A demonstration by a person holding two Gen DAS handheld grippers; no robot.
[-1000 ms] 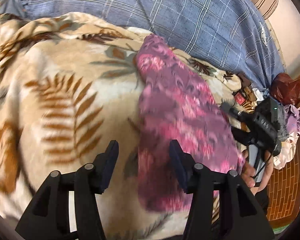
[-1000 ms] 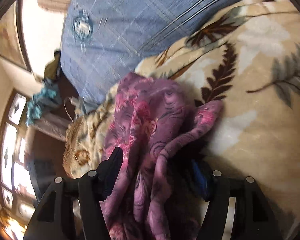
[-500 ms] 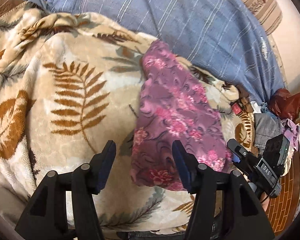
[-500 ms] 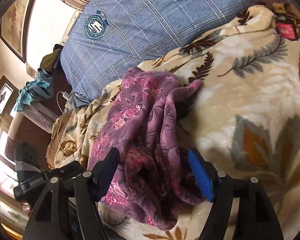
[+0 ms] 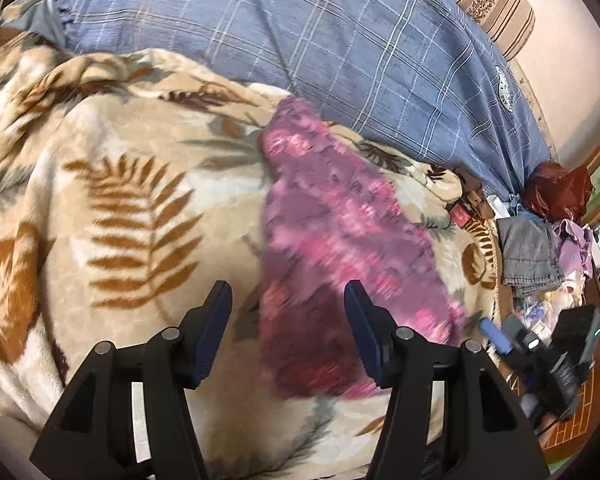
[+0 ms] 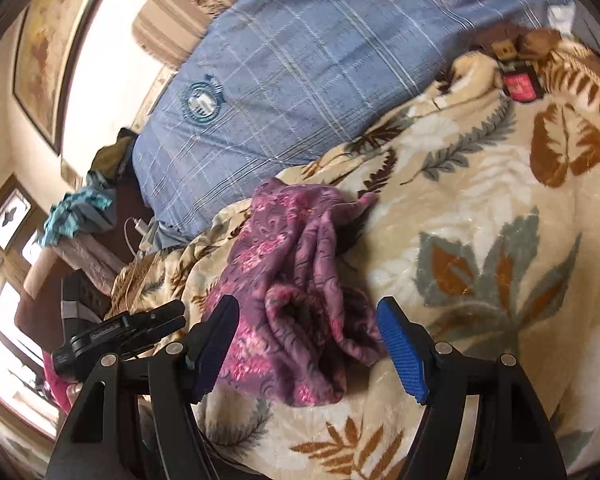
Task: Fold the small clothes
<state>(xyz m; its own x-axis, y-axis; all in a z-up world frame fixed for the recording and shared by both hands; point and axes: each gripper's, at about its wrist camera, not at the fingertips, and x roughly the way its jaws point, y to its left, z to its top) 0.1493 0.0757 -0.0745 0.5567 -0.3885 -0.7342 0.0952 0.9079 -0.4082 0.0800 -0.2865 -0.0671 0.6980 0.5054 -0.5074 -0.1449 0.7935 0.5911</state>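
So the purple floral garment is lying loose on the leaf-print fleece blanket that covers the bed, running from near the bed's front edge back toward the blue plaid bedspread. It's thin, soft fabric with pink flowers. From the left side it reads as a fairly flat long strip, but the right-wrist view shows the near end bunched up in deep folds, with a little tail poking out at the far end.

What could go wrong, I think: that bunched end. Grab it as is and you probably catch several layers at once, so any fold comes out lumpy or lopsided. The blanket is plush and rumpled too, so the jaws could easily pinch fleece along with the cloth and drag everything.

The left gripper has its jaws about halfway apart with nothing in them, hanging above the strip's near end. The right gripper is spread wider, also holding nothing, with the crumpled end lying between and beneath its blue pads, not pressed.
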